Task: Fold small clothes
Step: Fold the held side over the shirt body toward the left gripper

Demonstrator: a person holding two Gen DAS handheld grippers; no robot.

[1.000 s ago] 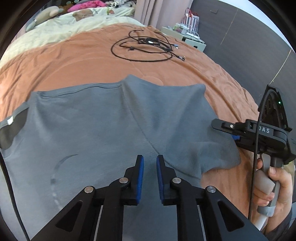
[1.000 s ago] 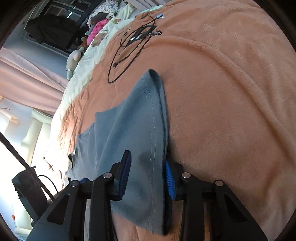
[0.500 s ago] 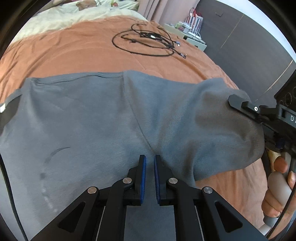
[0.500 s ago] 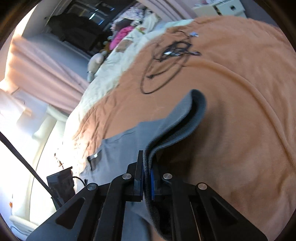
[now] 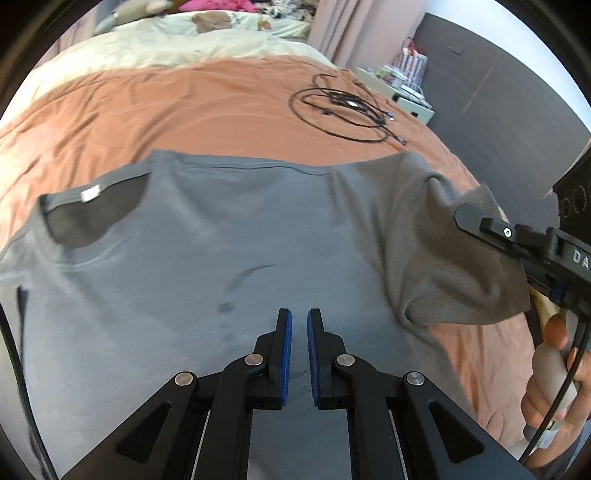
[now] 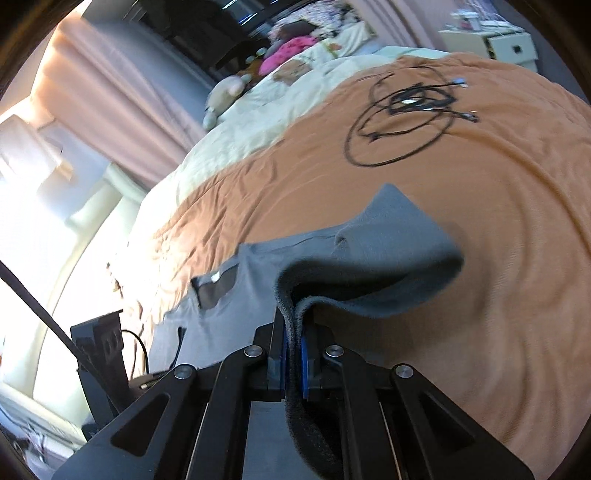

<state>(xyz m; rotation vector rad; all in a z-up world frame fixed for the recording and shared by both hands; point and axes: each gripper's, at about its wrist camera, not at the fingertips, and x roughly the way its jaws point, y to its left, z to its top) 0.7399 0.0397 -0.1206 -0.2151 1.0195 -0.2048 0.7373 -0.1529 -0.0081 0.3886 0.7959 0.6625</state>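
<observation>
right gripper (image 6: 293, 354): clamped on a bunched fold of the t-shirt (image 5: 221, 266); the cloth runs up between the blue pads and drapes forward over them
sleeve (image 5: 443, 266): lifted off the blanket in the right gripper, hanging in a loose curl near the blanket's right edge
left gripper (image 5: 299, 354): narrow gap between the pads, nothing in it that I can see; sits low over the shirt's lower chest, can't tell if it touches
t-shirt: grey, lies flat on the middle of the orange blanket (image 5: 184, 114), collar (image 5: 92, 206) toward the left edge, a white tag inside it
cable (image 5: 343, 107): black loose coil on the blanket toward the far right corner, well apart from the shirt
pillows (image 5: 192, 33): cream bedding and soft toys along the far edge of the bed
nightstand (image 6: 498, 46): beyond the far right corner
in the way: lifted sleeve hides the blanket under it in the right wrist view; right gripper body blocks the right edge in the left wrist view
</observation>
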